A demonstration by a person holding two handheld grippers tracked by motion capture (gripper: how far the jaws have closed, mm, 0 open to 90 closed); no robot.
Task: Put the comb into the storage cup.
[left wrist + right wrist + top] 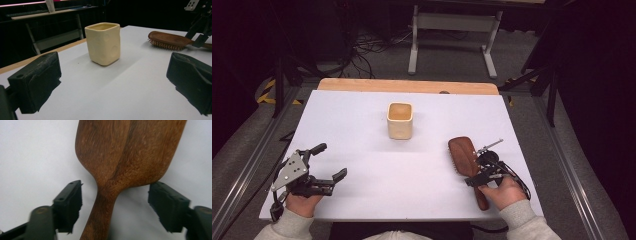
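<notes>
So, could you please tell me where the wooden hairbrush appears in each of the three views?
High view: the wooden hairbrush lies right of centre, by the right gripper.
Left gripper view: upper right, bristles down, right of the cream cup.
Right gripper view: centre, its handle between open jaws.
Shared landmark: the white tabletop beneath the brush.

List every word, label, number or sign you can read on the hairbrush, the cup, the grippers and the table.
None: no readable text.
Wooden hairbrush: plain wood grain, no lettering.
Cream cup: plain walls, no print.
Left gripper and right gripper: black jaws, no markings legible.
White table: no writing on it.
</notes>
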